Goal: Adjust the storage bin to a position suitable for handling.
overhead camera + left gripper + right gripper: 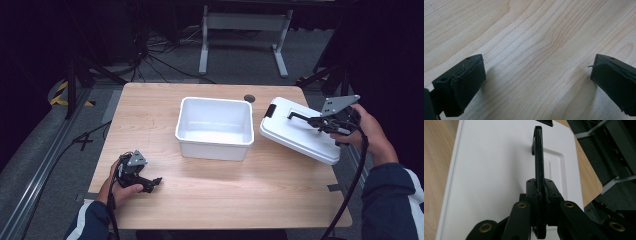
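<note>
From above, a white lid (300,131) hangs tilted at the right of the worktop (210,200), lifted by its black handle (300,117), which the right gripper (320,121) has clamped. The lid's near edge rides higher than its far edge, and it sits just beside an open white bin (215,127) that stands at the middle of the worktop. The left gripper (150,184) rests low at the front left, well apart from both, in a hand (122,187) with a dark sleeve.

Along the left gripper, two black fingers (469,82) stand wide apart over bare wood (536,50), holding nothing.

Along the right gripper (540,190), the fingers are closed tight on the thin black handle (538,157), which stands edge-on above the lid's (494,170) white top; a black latch (544,122) shows at the far edge.

The step in hand appears to be carrying the lid, either to or from the bin; which way cannot be told. If it is to close the bin, the next move calls for swinging the lid left, levelling it above the rim and lowering it squarely, with the free left gripper available to steady the bin.
</note>
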The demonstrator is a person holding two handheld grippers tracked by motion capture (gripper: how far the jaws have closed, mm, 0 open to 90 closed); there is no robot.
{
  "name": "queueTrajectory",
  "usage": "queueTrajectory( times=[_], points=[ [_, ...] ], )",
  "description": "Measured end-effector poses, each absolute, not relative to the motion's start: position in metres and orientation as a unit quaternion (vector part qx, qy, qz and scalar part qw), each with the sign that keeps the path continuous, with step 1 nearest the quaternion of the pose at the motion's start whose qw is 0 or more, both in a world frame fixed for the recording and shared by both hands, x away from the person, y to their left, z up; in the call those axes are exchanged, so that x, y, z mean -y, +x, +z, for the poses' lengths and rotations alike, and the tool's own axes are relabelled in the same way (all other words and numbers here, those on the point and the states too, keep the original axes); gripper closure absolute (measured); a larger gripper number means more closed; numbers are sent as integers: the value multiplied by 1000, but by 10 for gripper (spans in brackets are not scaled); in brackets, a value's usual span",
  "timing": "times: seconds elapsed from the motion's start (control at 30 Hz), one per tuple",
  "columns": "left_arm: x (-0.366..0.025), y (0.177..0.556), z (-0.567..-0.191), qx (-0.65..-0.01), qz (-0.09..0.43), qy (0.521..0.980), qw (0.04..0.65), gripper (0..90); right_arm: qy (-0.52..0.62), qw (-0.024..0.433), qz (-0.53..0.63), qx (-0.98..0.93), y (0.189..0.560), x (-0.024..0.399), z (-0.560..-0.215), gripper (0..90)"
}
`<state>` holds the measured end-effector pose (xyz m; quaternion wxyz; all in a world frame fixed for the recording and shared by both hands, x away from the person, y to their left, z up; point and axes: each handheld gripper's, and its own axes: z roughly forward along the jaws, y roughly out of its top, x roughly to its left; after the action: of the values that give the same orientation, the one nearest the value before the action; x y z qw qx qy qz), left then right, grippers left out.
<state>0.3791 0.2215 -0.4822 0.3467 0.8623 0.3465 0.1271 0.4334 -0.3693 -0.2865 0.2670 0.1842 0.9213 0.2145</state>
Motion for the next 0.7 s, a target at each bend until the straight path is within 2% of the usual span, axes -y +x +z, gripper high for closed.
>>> queueTrajectory(
  times=[0.7],
  points=[
    [-222, 379, -482, -346, 127, 863, 347, 2, 197, 218, 212, -932, 457, 356, -350, 848]
  ],
)
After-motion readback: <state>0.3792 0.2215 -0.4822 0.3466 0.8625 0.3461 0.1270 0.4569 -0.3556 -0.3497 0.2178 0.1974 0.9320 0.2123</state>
